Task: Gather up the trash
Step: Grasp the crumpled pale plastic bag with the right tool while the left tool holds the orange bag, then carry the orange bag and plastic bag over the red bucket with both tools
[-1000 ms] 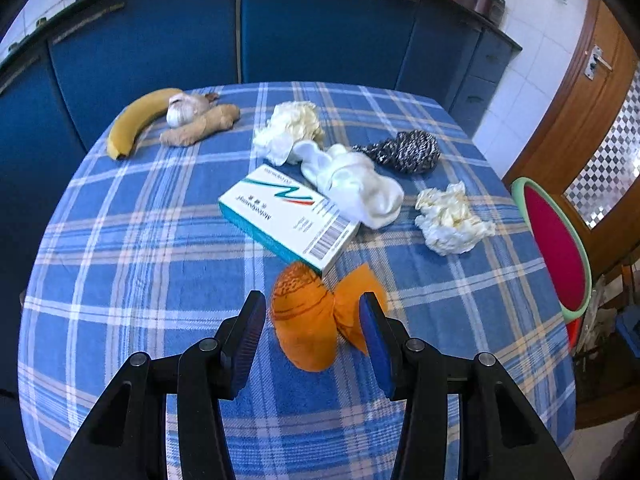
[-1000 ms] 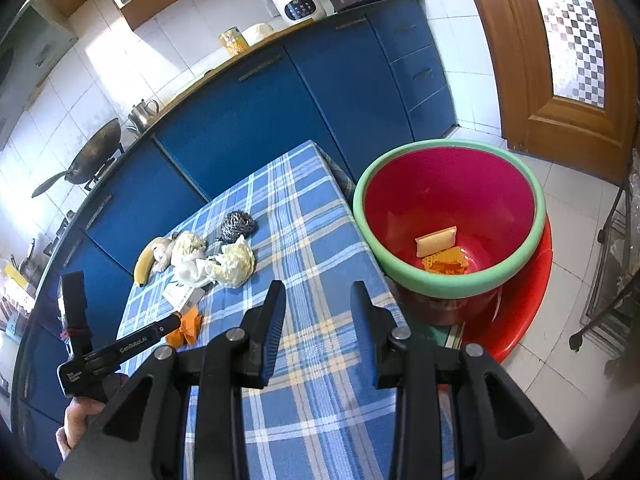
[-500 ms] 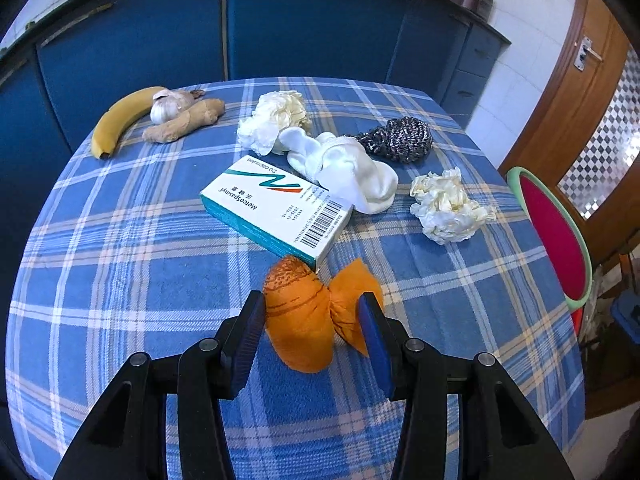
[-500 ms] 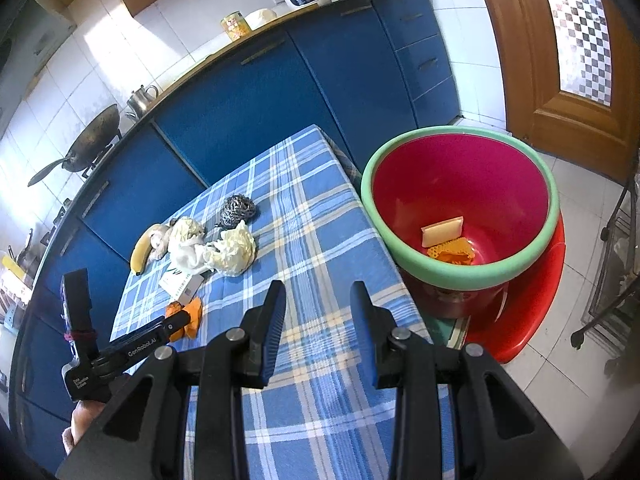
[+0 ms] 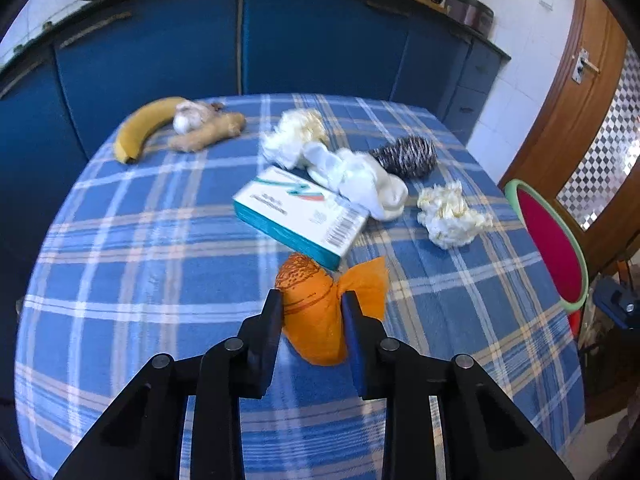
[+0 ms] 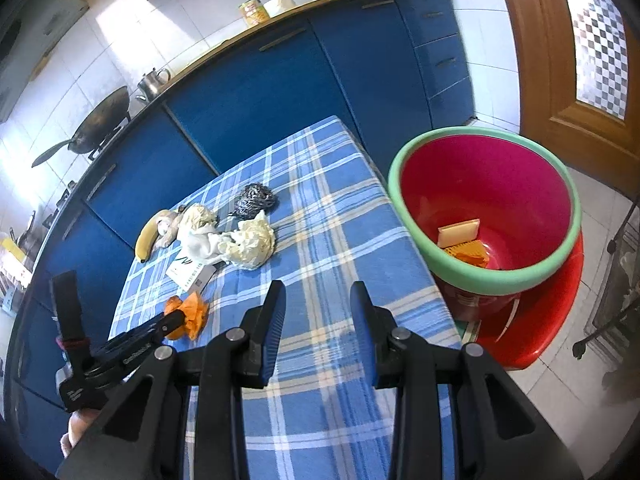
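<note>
A crumpled orange wrapper (image 5: 314, 320) lies on the blue checked tablecloth (image 5: 140, 272), just in front of a white and teal medicine box (image 5: 300, 212). My left gripper (image 5: 312, 300) has it between its jaws, which are closing, and both pads touch its sides. The right wrist view shows the same gripper (image 6: 176, 318) at the wrapper (image 6: 192, 312). My right gripper (image 6: 318, 292) hangs open and empty over the table's near side. A red bin with a green rim (image 6: 480, 280) stands beside the table, with a yellow card and an orange scrap inside.
Behind the box lie a white cloth (image 5: 360, 180), two tissue wads (image 5: 452, 216) (image 5: 296, 136) and a steel scrubber (image 5: 408, 156). A banana (image 5: 144, 128), garlic (image 5: 188, 118) and ginger (image 5: 208, 134) sit at the far left. Blue cabinets (image 5: 160, 48) back the table.
The left jaws have come together from well apart until they touch the orange wrapper. The right gripper has drifted a little, jaws unchanged.
</note>
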Action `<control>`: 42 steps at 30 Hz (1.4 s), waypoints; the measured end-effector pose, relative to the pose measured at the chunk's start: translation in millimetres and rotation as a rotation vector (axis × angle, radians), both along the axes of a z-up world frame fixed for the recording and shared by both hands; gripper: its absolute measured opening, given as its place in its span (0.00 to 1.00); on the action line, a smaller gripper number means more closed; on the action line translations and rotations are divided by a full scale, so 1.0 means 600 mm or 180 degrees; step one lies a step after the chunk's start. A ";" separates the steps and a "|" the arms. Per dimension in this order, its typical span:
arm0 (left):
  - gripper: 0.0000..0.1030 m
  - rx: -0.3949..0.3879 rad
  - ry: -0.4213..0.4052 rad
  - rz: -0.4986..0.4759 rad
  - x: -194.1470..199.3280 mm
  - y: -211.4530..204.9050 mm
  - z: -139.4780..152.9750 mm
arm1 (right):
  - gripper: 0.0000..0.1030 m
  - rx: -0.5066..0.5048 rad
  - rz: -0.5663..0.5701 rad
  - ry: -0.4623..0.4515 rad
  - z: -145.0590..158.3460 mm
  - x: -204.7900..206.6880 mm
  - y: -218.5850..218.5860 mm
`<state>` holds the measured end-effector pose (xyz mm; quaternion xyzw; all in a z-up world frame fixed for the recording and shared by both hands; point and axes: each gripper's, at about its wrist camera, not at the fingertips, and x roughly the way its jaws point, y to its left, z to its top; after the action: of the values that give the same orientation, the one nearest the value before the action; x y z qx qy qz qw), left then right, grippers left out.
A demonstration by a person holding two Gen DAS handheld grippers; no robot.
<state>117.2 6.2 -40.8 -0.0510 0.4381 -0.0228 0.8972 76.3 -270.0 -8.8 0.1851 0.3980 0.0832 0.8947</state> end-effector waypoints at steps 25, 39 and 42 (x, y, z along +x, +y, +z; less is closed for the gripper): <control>0.29 -0.0069 -0.0251 0.0402 0.040 0.090 0.035 | 0.48 -0.0330 0.0472 0.0159 -0.031 0.139 0.159; 0.29 -0.0151 -0.0177 0.0359 0.049 0.090 0.018 | 0.44 -0.0300 0.0427 0.0473 -0.092 0.201 0.185; 0.29 -0.0153 -0.0175 0.0343 0.047 0.087 0.019 | 0.34 -0.0277 0.0418 0.0459 -0.092 0.196 0.179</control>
<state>145.3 58.4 -29.1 -0.0954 0.4092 0.0136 0.9073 193.6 -162.4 -64.1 0.1252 0.4758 0.1108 0.8635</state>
